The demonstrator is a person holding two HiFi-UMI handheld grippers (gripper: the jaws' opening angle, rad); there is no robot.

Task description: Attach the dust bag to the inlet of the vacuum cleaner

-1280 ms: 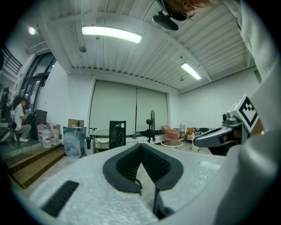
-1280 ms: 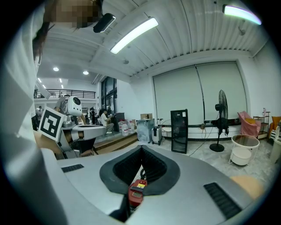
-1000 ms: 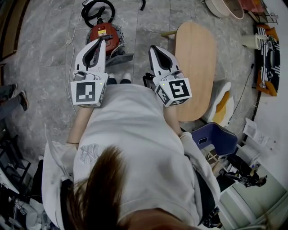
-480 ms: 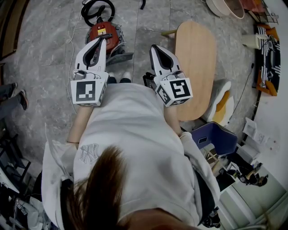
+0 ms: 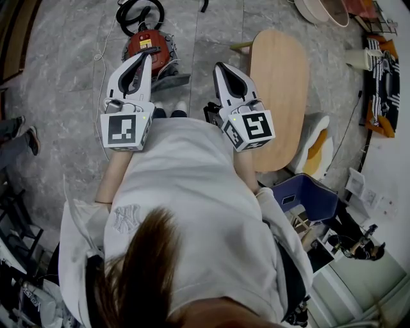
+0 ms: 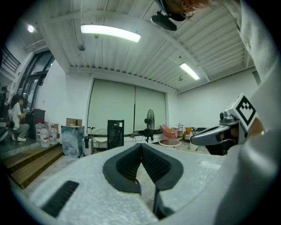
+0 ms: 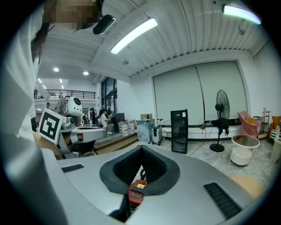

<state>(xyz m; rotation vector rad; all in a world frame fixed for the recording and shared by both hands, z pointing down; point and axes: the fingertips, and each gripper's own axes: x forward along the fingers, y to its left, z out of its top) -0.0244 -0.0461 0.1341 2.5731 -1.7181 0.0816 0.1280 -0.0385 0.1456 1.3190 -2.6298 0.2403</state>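
Unmoved since before, left tongs [image 5: 148, 57] and right tongs [image 5: 220, 66] pressed together, empty; risks stalling, no dust bag visible near far vacuum cleaner [image 5: 145, 41].

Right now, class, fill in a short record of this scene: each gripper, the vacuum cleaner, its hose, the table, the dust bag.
Left gripper: jaws shut, empty
Right gripper: jaws shut, empty
Vacuum cleaner: red, on the floor ahead of the person
Hose: black, coiled beyond the vacuum cleaner
Table: wooden, oval, right of the vacuum cleaner
Dust bag: cannot be made out
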